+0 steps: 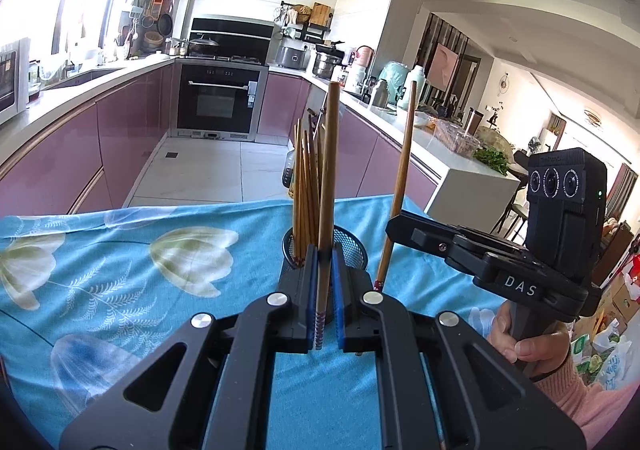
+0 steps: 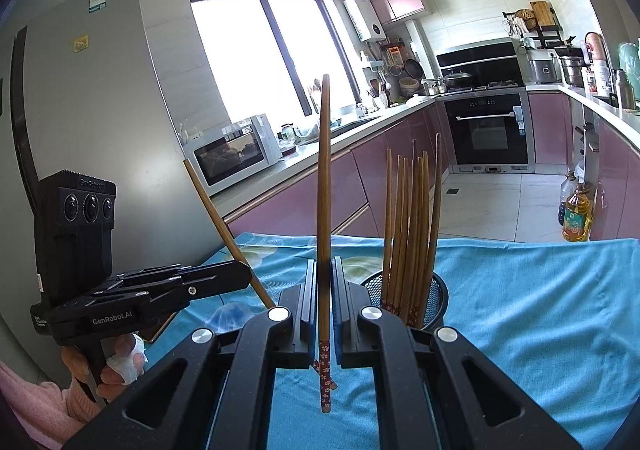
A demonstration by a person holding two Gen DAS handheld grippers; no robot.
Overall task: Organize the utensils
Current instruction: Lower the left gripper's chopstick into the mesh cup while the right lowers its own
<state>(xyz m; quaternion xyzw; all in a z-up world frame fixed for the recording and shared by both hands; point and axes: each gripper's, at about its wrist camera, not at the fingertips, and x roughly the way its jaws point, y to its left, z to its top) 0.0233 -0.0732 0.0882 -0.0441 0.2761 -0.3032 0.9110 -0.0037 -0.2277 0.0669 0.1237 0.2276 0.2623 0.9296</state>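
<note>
A chopstick (image 1: 328,185) is being pinched upright between the left gripper (image 1: 324,290) fingers, patterned end down, and another chopstick (image 2: 324,217) is being pinched likewise by the right gripper (image 2: 324,302), long axes near vertical. The mesh holder (image 1: 352,246) is standing just beyond the left fingertips. Each stick is probably best lowered patterned end first, clear of the bundled chopsticks (image 2: 412,226).

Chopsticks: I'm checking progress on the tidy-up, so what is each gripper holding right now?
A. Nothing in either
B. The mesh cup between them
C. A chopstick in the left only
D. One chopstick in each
D: the left gripper is closed on one upright chopstick, the right gripper on another chopstick, while the rest stand in the mesh holder on the blue cloth.
</note>
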